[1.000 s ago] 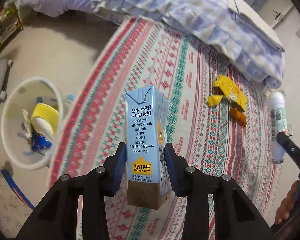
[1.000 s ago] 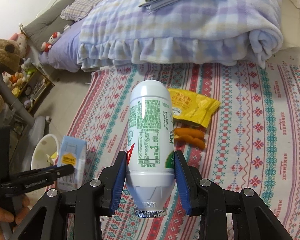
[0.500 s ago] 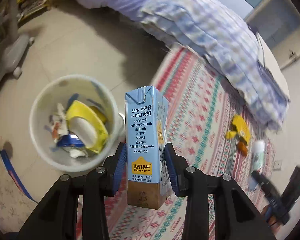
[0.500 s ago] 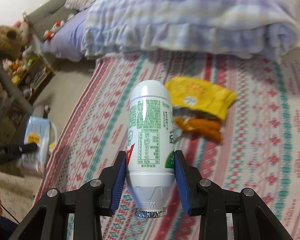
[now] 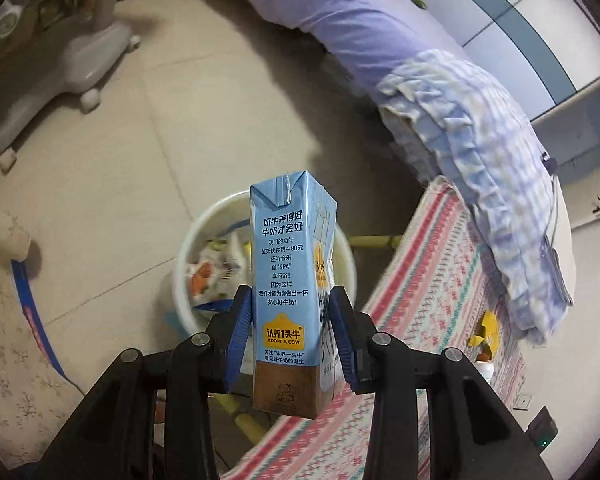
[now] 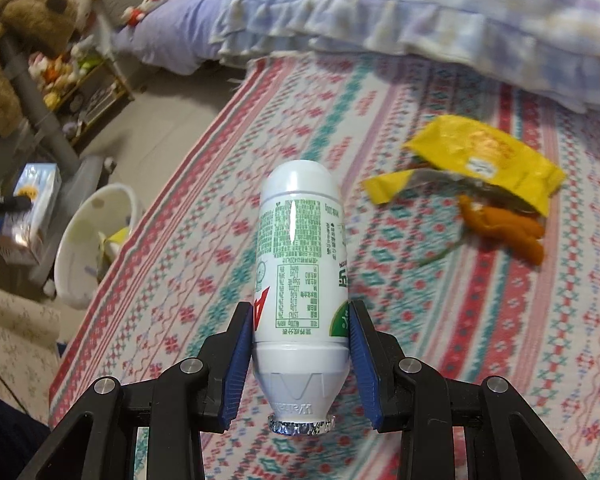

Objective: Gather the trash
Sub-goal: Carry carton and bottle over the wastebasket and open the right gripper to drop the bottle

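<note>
**Milk carton over the bin, yogurt bottle over the rug**

Left wrist view: the left gripper [image 5: 288,336] has its blue pads clamped on the two sides of a light blue milk carton [image 5: 290,280]. The carton's long axis runs along the fingers, its folded gable top pointing away from the camera and its brown base nearest it. Printed on it are Chinese lines, "SPA" in quotes, and a yellow tag reading "ADOPT A COW". Directly behind the carton stands a white bin [image 5: 188,264] on the tiled floor, with blurred wrappers inside. The patterned rug [image 5: 440,300] runs off to the right under a checked quilt [image 5: 480,140]. A yellow wrapper [image 5: 488,330] shows small at the rug's far end. Only this view looks into the bin from above.

Right wrist view: the right gripper [image 6: 300,354] is closed on a white bottle [image 6: 300,264], pads pressing its lower sides. The bottle is held inverted: foil-sealed mouth toward the camera, rounded bottom pointing away, so its green-printed label and nutrition table read upside down; the words are too small to make out. It hangs above the rug [image 6: 460,320]. Only here is the yellow wrapper [image 6: 484,160] seen large, with orange snack pieces [image 6: 504,232] just beside it. At far left the carton [image 6: 30,212] appears next to the bin [image 6: 80,248], and a brown plush bear [image 6: 16,40] fills the upper corner.
</note>
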The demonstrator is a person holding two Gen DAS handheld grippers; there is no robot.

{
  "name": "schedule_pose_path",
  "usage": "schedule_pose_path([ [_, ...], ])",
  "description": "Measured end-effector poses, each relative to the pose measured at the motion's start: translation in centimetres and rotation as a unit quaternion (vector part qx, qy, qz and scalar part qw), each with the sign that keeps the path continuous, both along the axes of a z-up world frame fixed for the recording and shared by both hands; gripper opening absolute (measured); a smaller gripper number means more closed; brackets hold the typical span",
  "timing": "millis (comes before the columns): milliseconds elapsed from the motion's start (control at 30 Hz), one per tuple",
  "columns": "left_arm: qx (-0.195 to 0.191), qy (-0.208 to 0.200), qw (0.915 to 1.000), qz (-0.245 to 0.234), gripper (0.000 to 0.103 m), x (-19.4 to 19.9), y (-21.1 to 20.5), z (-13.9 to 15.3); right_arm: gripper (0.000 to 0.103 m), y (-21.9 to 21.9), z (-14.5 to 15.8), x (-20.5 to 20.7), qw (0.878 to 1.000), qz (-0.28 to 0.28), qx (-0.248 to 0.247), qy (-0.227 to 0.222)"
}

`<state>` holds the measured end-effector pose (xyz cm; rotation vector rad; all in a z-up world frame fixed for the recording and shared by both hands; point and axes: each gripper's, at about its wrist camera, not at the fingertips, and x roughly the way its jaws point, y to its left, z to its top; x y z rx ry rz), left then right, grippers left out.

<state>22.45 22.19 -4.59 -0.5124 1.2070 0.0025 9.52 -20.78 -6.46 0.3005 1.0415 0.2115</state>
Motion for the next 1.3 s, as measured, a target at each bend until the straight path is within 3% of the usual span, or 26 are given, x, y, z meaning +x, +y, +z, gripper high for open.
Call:
schedule_pose_path([
  [167, -0.015, 0.010, 0.9998, 0.006, 0.041, -0.1, 1.7, -0.8, 0.041, 3.8, -0.7, 0.4, 1.000, 0.029, -0.003, 0.001],
  [467, -0.048, 0.003, 0.9985, 0.027, 0.041, 0.3, 4.0, -0.3, 0.041, 11.7, -1.2, 2.8, 0.997, 0.061, 0.041, -0.004],
  [600, -0.045, 0.002, 0.9980, 0.043, 0.041, 0.5, 5.3, -0.3, 0.041, 16.2, -0.8, 5.0, 0.995, 0.086, 0.059, -0.008],
  [933, -0.060, 0.013, 0.9973, 0.040, 0.041, 0.9, 5.4, -0.9, 0.041, 26.4, -2.0, 11.7, 0.985, 0.171, -0.017, 0.008],
  [1000, -0.061, 0.016, 0.9973, 0.038, 0.041, 1.0, 5.3, -1.0, 0.042, 27.4, -2.6, 13.2, 0.984, 0.176, -0.029, 0.008],
  [1033, -0.061, 0.018, 0.9973, 0.038, 0.041, 1.0, 5.2, -1.1, 0.049, 27.6, -3.1, 13.8, 0.984, 0.174, -0.035, 0.011],
  [1067, -0.061, 0.019, 0.9973, 0.038, 0.041, 1.0, 5.2, -1.2, 0.062, 27.7, -3.9, 14.5, 0.984, 0.169, -0.043, 0.022],
  [1100, -0.060, 0.020, 0.9973, 0.037, 0.041, 1.1, 5.2, -1.3, 0.066, 27.5, -4.7, 14.8, 0.985, 0.159, -0.053, 0.034],
  [1167, -0.057, 0.020, 0.9975, 0.035, 0.041, 1.2, 5.0, -1.4, 0.066, 26.8, -5.6, 15.0, 0.987, 0.141, -0.058, 0.044],
  [1300, -0.056, 0.023, 0.9978, 0.029, 0.041, 1.4, 4.4, -1.5, 0.066, 24.2, -5.5, 13.6, 0.991, 0.126, -0.019, 0.033],
])
